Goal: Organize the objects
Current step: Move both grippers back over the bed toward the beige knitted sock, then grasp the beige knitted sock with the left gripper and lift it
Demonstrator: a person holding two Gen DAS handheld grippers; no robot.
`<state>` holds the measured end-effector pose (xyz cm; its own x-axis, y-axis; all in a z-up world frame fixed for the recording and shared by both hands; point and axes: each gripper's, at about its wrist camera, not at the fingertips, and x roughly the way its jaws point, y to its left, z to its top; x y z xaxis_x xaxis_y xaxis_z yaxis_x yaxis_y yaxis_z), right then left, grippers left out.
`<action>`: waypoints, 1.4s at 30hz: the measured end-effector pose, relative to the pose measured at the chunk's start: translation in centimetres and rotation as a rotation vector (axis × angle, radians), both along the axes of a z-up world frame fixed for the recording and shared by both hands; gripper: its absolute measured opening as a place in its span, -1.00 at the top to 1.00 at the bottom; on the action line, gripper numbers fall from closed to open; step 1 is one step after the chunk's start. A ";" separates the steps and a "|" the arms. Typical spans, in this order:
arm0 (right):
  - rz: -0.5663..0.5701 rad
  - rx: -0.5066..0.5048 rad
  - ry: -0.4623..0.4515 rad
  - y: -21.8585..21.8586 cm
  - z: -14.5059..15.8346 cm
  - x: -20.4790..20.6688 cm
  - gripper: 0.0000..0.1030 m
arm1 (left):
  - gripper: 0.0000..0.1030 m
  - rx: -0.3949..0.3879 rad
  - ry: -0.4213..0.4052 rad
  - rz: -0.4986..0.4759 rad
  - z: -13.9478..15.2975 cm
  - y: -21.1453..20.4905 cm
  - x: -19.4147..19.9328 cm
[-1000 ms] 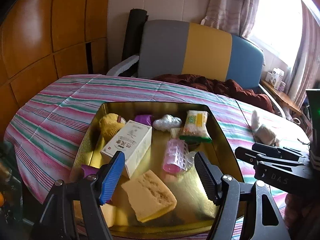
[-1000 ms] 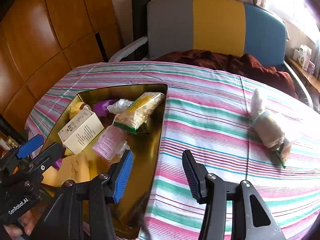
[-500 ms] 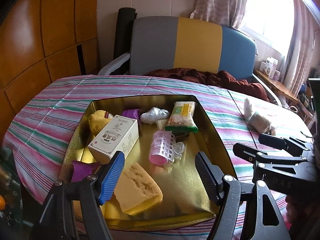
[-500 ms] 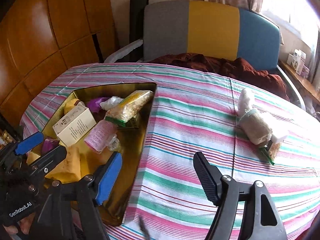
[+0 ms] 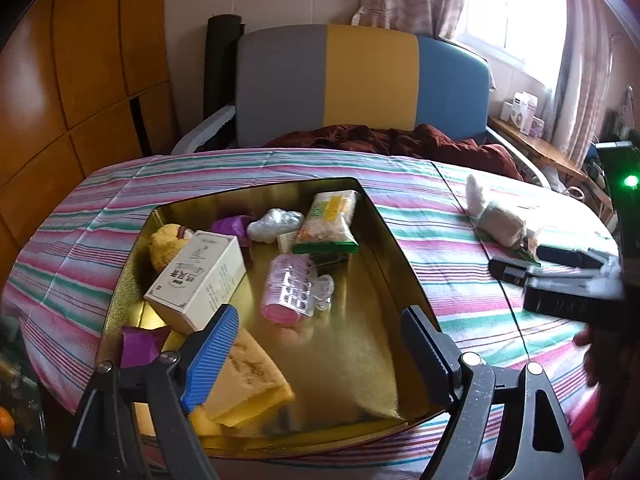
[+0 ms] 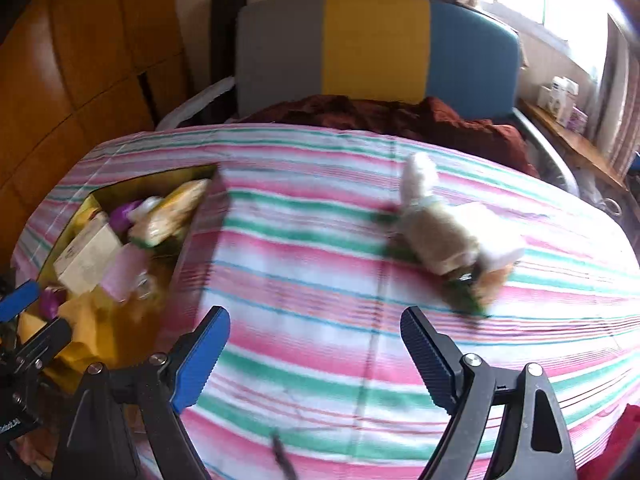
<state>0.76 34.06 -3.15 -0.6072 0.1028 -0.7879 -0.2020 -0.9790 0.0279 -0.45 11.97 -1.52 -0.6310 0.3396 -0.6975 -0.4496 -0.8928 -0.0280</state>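
Observation:
A gold tray (image 5: 384, 248) lies on the striped tablecloth and holds a white box (image 5: 198, 278), a pink curler (image 5: 290, 290), a snack packet (image 5: 330, 218), a yellow sponge (image 5: 248, 376), a silver wrapped item (image 5: 274, 220) and purple wrappers. My left gripper (image 5: 320, 340) is open and empty over the tray's near edge. A beige and white bundle (image 6: 444, 232) lies on the cloth at the right, beyond my right gripper (image 6: 316, 344), which is open and empty. The tray also shows in the right wrist view (image 6: 156, 184), at the left.
A grey, yellow and blue chair back (image 5: 360, 80) with a dark red cloth (image 5: 400, 144) stands behind the table. Wooden panels (image 5: 80, 60) are at the left. The right gripper (image 5: 560, 276) shows at the right of the left wrist view.
My right gripper has swung right, away from the tray and toward the beige bundle. My left gripper has drawn back a little from the tray. Both stay open.

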 end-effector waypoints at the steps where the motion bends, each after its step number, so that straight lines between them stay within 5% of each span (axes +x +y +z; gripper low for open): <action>1: -0.015 0.004 0.004 0.9 0.2 0.0 -0.72 | -0.63 -0.004 0.001 -0.005 0.0 0.2 0.1; 14: -0.223 0.073 0.033 14.0 1.3 0.3 -0.72 | -0.63 -0.049 -0.001 -0.058 -0.4 2.2 0.9; 22: -0.528 -0.190 0.052 22.3 -0.5 3.4 -0.73 | -0.63 -0.076 -0.011 -0.099 -0.8 4.2 1.2; 28: -0.595 -0.295 0.055 23.9 -1.2 4.8 -0.72 | -0.63 -0.083 -0.026 -0.164 -0.9 7.0 1.6; 42: -0.554 -0.308 0.021 23.4 -1.5 4.2 -0.73 | -0.63 -0.005 -0.172 -0.262 -0.9 14.0 0.4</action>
